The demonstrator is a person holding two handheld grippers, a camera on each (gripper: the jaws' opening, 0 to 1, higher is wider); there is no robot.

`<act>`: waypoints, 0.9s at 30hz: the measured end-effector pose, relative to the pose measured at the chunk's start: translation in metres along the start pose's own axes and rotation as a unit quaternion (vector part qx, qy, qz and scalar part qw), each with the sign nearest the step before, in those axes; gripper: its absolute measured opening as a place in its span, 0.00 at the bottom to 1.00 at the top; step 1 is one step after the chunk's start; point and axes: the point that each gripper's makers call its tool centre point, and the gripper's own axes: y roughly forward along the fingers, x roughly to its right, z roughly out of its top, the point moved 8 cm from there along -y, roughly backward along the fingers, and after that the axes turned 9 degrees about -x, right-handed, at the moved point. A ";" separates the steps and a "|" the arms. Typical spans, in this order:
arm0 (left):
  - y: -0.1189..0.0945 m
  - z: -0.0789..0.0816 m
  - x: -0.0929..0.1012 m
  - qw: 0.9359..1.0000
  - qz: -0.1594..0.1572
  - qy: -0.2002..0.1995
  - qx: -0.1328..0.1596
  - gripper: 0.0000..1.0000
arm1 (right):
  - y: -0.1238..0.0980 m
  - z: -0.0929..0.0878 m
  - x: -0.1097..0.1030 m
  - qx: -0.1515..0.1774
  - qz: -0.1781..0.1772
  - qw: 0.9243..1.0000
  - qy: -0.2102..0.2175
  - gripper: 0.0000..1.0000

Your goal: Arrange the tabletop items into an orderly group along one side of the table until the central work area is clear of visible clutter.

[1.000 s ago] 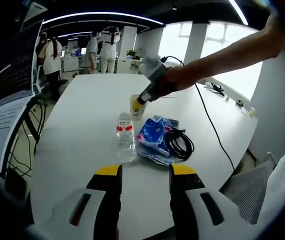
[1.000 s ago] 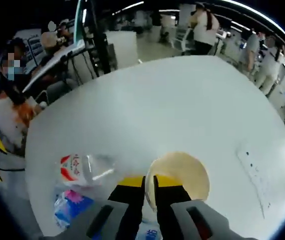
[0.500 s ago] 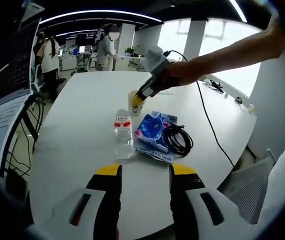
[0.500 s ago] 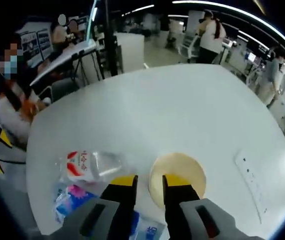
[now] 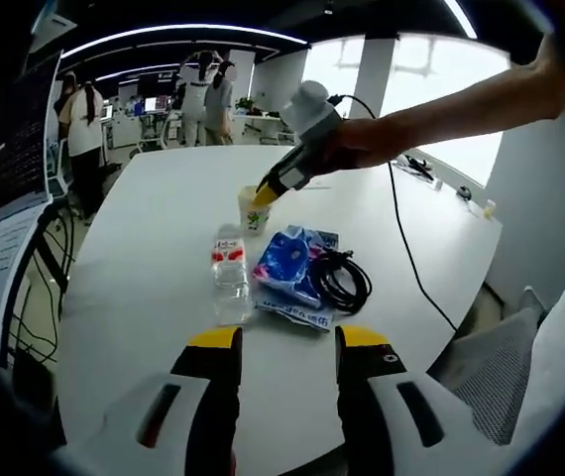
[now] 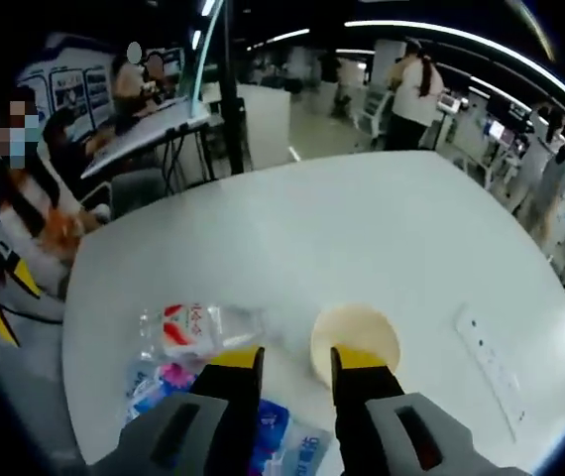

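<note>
White table [image 5: 144, 248], bottle [image 5: 229, 285] lengthwise, cap away

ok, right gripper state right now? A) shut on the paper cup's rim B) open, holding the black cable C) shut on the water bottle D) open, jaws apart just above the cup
D: in the right gripper view the right gripper has its yellow-tipped jaws apart with a gap between them, the paper cup standing free on the table beside the right jaw, nothing clamped.

Cream paper cup [image 6: 355, 339], red-labelled clear bottle [image 5: 230, 283], blue packet [image 5: 287, 266], black cable [image 5: 340, 280]
</note>
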 end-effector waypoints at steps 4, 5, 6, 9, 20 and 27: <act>0.001 0.000 0.002 1.000 -0.001 -0.002 0.000 0.35 | -0.011 -0.007 -0.001 0.010 -0.008 1.000 0.003 0.26; 0.002 0.000 0.003 1.000 -0.002 -0.002 0.000 0.35 | -0.013 -0.008 -0.001 0.010 -0.012 1.000 -0.001 0.27; 0.002 0.000 0.003 1.000 -0.003 -0.002 0.000 0.35 | -0.017 -0.011 -0.002 0.011 -0.015 1.000 -0.008 0.27; 0.003 0.000 0.007 1.000 -0.010 -0.001 0.000 0.35 | -0.022 -0.018 0.003 0.013 -0.019 1.000 -0.013 0.27; 0.004 0.006 0.013 1.000 -0.026 0.010 -0.004 0.36 | -0.059 -0.046 0.009 0.033 -0.037 0.999 -0.010 0.28; 0.005 0.013 0.011 0.999 -0.041 0.024 -0.009 0.37 | -0.081 -0.073 0.005 0.036 -0.049 0.998 -0.004 0.31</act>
